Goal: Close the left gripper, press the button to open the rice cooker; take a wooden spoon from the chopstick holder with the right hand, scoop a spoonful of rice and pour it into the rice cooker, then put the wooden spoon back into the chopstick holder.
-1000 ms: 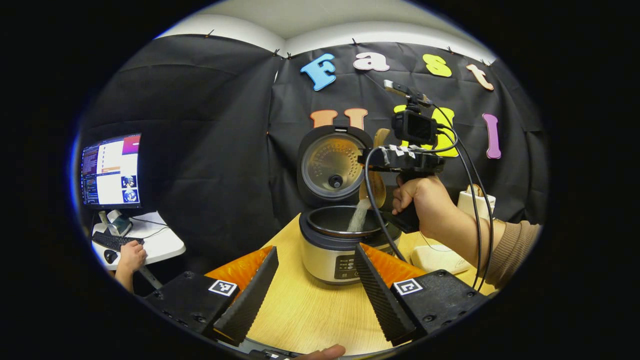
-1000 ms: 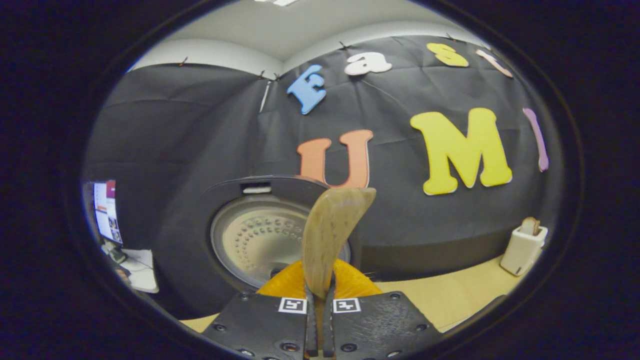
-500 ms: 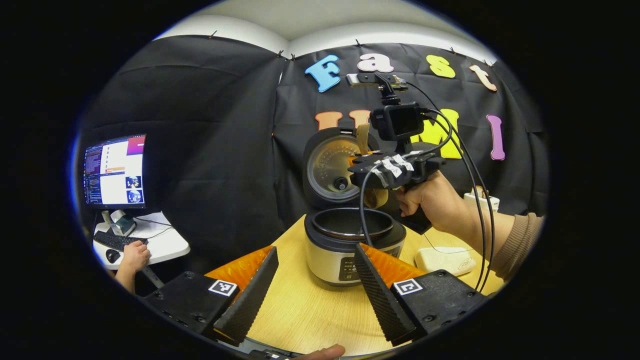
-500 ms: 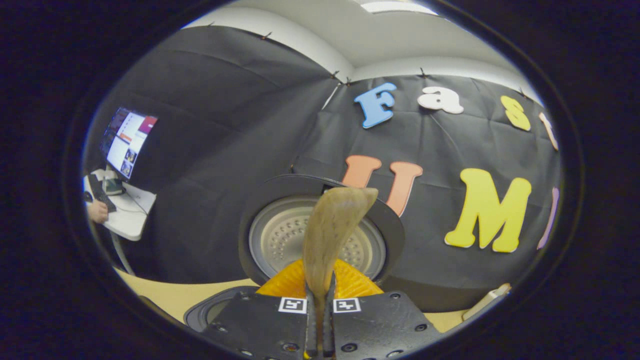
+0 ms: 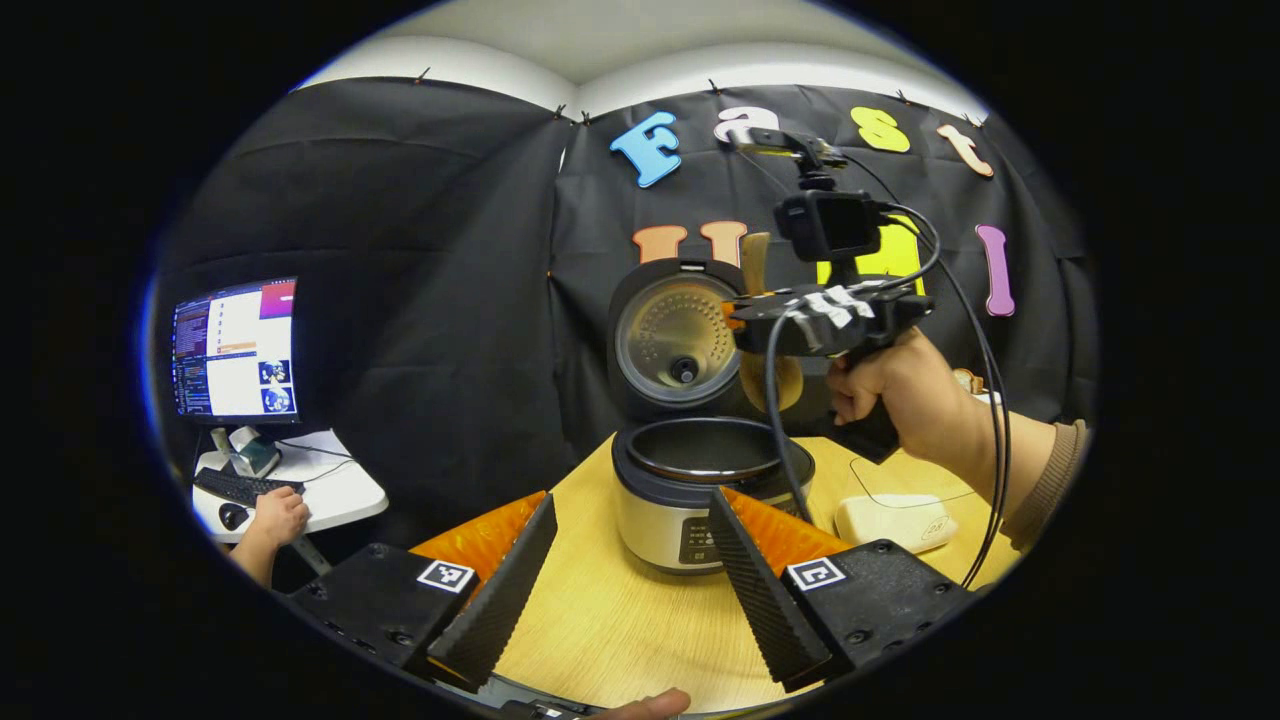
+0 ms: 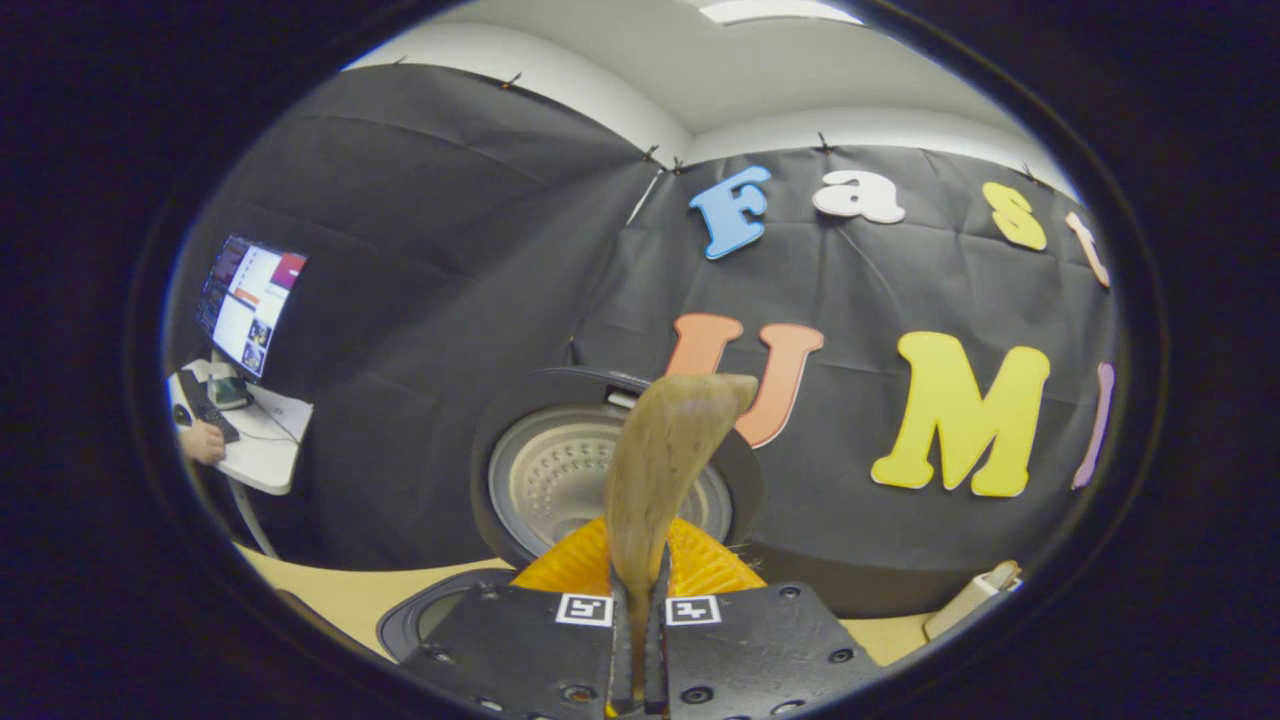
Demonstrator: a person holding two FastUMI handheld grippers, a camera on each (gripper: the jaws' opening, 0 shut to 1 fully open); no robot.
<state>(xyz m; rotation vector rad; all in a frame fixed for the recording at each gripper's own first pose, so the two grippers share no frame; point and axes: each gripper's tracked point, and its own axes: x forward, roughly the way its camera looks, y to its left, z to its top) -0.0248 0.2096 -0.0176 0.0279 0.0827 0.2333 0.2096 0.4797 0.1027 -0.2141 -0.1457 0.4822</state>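
The rice cooker (image 5: 700,500) stands on the wooden table with its lid (image 5: 678,340) raised and its dark pot showing. My left gripper (image 5: 630,590) is open in front of the cooker, with nothing between its fingers. A hand holds my right gripper (image 5: 745,320) above the pot's right side. It is shut on the handle of the wooden spoon (image 5: 768,375), which stands nearly upright. In the right gripper view the spoon (image 6: 665,470) rises from my shut right gripper (image 6: 638,640), before the lid (image 6: 590,480). The white chopstick holder (image 6: 975,600) sits at the lower right.
A flat white object (image 5: 885,520) lies on the table (image 5: 600,630) to the right of the cooker. At the far left, a monitor (image 5: 235,350) stands on a small white desk (image 5: 330,490), where a person's hand (image 5: 275,515) rests.
One second ago rice streamed from the spoon into the pot; the stream has stopped. The right gripper has risen and shifted right with the spoon. The left gripper has stayed put.
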